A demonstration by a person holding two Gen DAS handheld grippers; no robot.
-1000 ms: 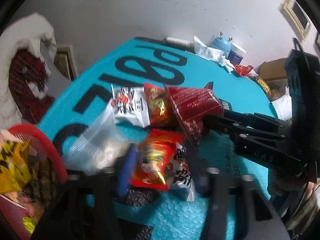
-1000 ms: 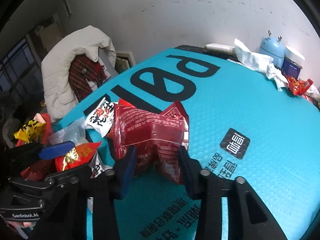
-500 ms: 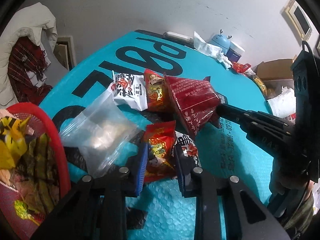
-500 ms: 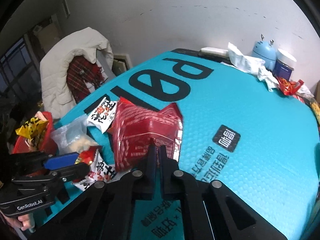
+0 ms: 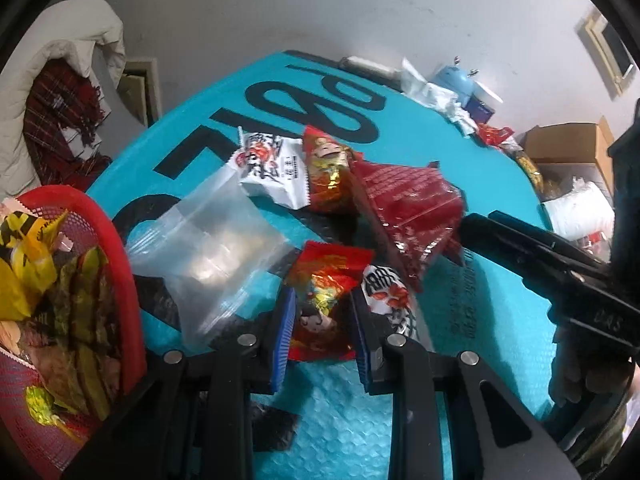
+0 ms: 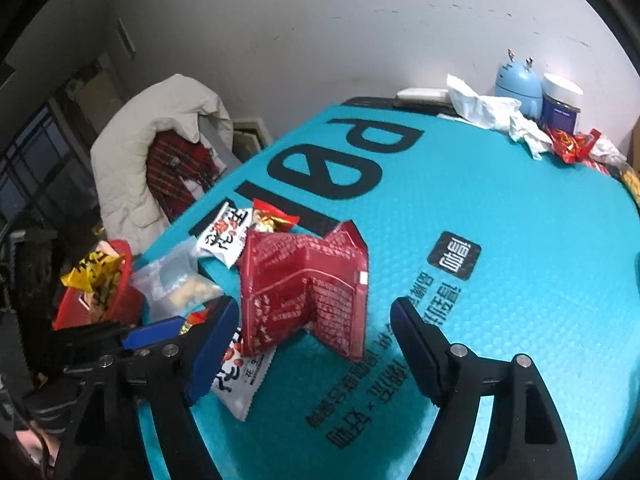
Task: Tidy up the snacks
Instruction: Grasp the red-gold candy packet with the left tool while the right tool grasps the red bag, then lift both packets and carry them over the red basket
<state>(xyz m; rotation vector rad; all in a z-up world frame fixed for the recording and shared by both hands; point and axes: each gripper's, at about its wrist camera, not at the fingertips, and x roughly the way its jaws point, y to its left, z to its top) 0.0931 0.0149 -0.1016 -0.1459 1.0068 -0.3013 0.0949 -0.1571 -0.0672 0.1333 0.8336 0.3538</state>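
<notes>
Snack stock on a counter [image 6: 520, 240] covered by a teal mat with black lettering, places given from the dark red foil packet [image 6: 304, 280]. Dark red foil packet: creased, tented up on the mat near its middle, between the spread fingers of the right gripper [image 6: 316, 336], which is released and touches nothing. Left gripper [image 5: 320, 328]: clenched on a small red-and-gold snack packet [image 5: 324, 292], held just left of and nearer the camera than the dark red packet. White peanut packet [image 5: 390, 300]: flat on the mat beside the held packet, partly under the dark red one. White snack packet with red print [image 5: 272, 168]: behind and left of the dark red packet. Red-and-gold packet with cartoon figure [image 5: 330, 172]: directly behind it, touching its back edge. Clear zip bag [image 5: 212, 256] with pale contents: to its left. Red mesh basket [image 5: 124, 264]: far left, at the counter's edge, holding yellow and dark wrappers. Blue round gadget [image 6: 516, 80], dark jar [image 6: 562, 108], crumpled tissue [image 6: 488, 112]: far behind, at the counter's back edge.
</notes>
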